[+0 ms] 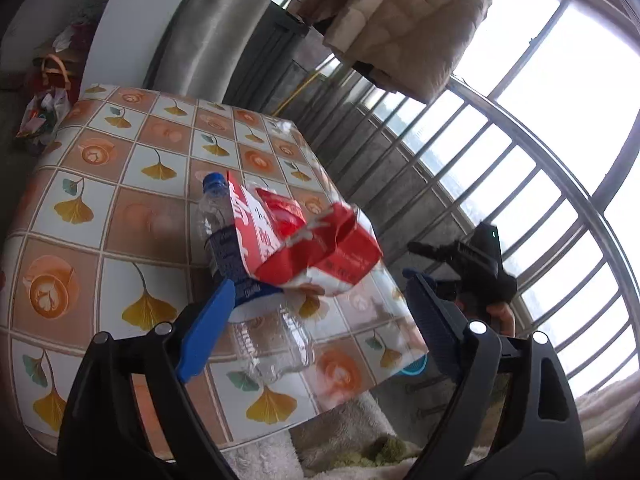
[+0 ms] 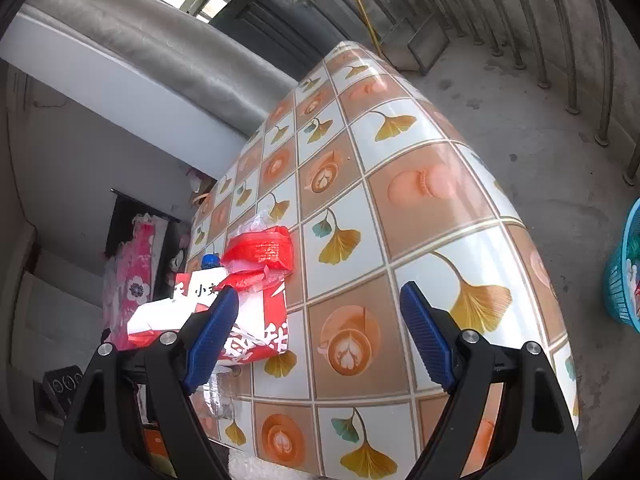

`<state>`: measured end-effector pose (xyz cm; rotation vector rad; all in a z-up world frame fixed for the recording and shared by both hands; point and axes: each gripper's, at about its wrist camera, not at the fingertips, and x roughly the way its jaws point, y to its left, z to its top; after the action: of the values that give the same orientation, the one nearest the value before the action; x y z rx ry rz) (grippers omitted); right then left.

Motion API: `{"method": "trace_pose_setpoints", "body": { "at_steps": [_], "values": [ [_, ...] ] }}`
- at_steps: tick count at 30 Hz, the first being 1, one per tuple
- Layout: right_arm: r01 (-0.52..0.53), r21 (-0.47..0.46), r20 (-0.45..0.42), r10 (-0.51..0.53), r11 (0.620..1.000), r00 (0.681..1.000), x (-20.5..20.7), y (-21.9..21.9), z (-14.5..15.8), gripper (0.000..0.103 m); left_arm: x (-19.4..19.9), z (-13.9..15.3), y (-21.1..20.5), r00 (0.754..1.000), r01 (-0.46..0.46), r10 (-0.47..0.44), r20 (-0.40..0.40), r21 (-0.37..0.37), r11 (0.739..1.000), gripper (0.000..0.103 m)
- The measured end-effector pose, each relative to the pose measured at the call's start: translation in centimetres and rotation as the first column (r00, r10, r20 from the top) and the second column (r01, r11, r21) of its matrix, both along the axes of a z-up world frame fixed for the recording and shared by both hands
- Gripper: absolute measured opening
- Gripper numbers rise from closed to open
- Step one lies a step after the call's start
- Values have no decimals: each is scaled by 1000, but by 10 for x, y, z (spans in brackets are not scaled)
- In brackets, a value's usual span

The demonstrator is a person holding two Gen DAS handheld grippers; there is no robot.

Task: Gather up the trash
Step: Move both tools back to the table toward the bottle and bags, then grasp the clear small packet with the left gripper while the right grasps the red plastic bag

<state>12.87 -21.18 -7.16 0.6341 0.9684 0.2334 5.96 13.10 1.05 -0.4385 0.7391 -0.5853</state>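
A balcony table (image 1: 100, 208) carries the trash: a clear plastic bottle (image 1: 276, 340) under a crumpled red wrapper (image 1: 316, 248). Left gripper (image 1: 316, 332) and right gripper (image 2: 316, 336) both spread, empty. Both items look light; the bottle is probably slippery, so take it mid-body.

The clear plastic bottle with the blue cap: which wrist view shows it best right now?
The left wrist view. There the bottle lies on the table, cap to base in sight, only its middle covered by the red and white bag. The right wrist view shows just its blue cap above that bag and a bit of clear body behind the gripper finger.
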Motion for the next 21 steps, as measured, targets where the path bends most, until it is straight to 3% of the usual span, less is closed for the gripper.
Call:
{"method": "trace_pose_setpoints", "body": {
  "at_steps": [4,8,15,21],
  "values": [
    [-9,20,-18,9,1000,1000,12,9,-2,80,-8,-20,-20,1000,13,-14,4,165,986,84],
    [-39,47,-39,41,998,998,29,23,-4,80,-5,-33,-28,1000,19,-19,0,232,973,84],
    [-129,63,-78,133,990,988,68,55,-4,80,11,-36,-5,999,-38,39,0,196,980,84],
    [-263,-69,-130,253,962,959,110,100,-8,80,28,-28,27,991,-136,134,22,125,983,83]
  ]
}}
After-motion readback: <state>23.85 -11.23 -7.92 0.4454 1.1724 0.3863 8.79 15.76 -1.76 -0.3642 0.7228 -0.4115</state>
